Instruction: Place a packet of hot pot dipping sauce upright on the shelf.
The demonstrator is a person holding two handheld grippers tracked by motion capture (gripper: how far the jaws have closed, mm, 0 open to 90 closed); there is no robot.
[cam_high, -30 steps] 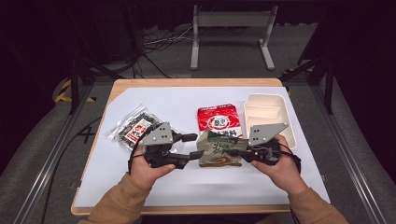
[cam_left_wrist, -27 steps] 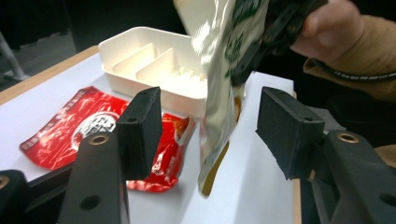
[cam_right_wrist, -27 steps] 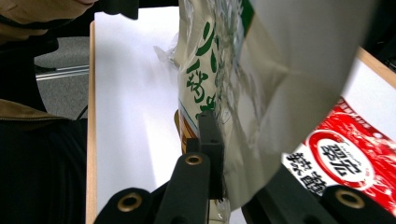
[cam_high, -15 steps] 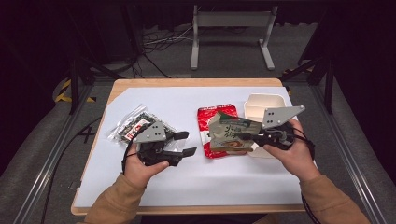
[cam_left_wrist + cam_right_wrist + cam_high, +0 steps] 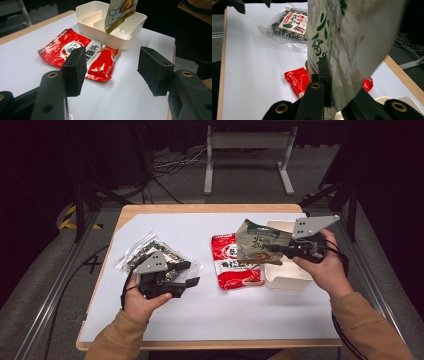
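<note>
My right gripper (image 5: 281, 251) is shut on a grey-green foil packet (image 5: 260, 245) and holds it in the air over the near left part of a white divided box (image 5: 285, 272). In the right gripper view the packet (image 5: 352, 45) stands upright, pinched between the jaws (image 5: 329, 75). My left gripper (image 5: 192, 273) is open and holds nothing, low over the white sheet, left of a red packet (image 5: 235, 262). Its jaws (image 5: 115, 67) point toward the red packet (image 5: 77, 53) and the box (image 5: 112, 22). The foil packet (image 5: 120, 12) hangs above that box.
A clear bag of dark seaweed (image 5: 150, 252) lies behind my left hand, also far off in the right gripper view (image 5: 292, 23). The wooden table edge (image 5: 210, 209) frames the white sheet. Bare sheet (image 5: 225, 315) lies in front of both hands.
The right gripper has carried the foil packet up and to the right, from the table's middle to over the box. The left gripper has drawn back to the left, away from the packet.
</note>
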